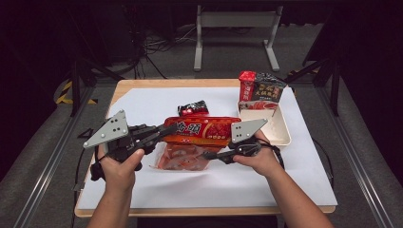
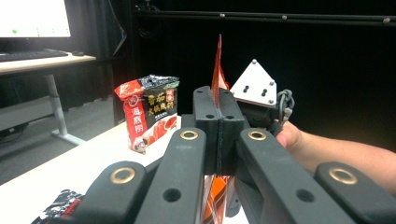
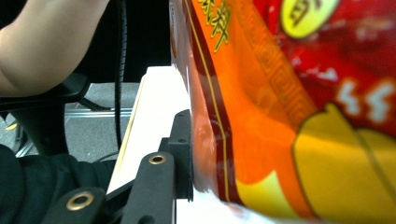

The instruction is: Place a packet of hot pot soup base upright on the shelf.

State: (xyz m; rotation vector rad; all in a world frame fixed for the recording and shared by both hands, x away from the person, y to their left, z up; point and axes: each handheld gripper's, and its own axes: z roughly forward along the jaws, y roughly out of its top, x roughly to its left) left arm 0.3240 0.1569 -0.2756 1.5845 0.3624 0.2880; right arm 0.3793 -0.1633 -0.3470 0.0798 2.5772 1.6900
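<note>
Reading yellow Chinese characters — red-orange pouch (image 1: 202,130), illegible.

Flat pouch (image 1: 202,129) mid-table between both tongs, tray (image 1: 280,130) right, standing packet (image 1: 260,90) behind tray

overhead table view, two close tongs views

I work in a lab or a recording studio: black curtains (image 2: 327,70) hang behind my tabletop (image 1: 142,85), metal rails (image 1: 43,161) run beside it, cables (image 1: 157,45) lie beyond my claws, and a monitor desk (image 2: 37,58) stands far left.
</note>
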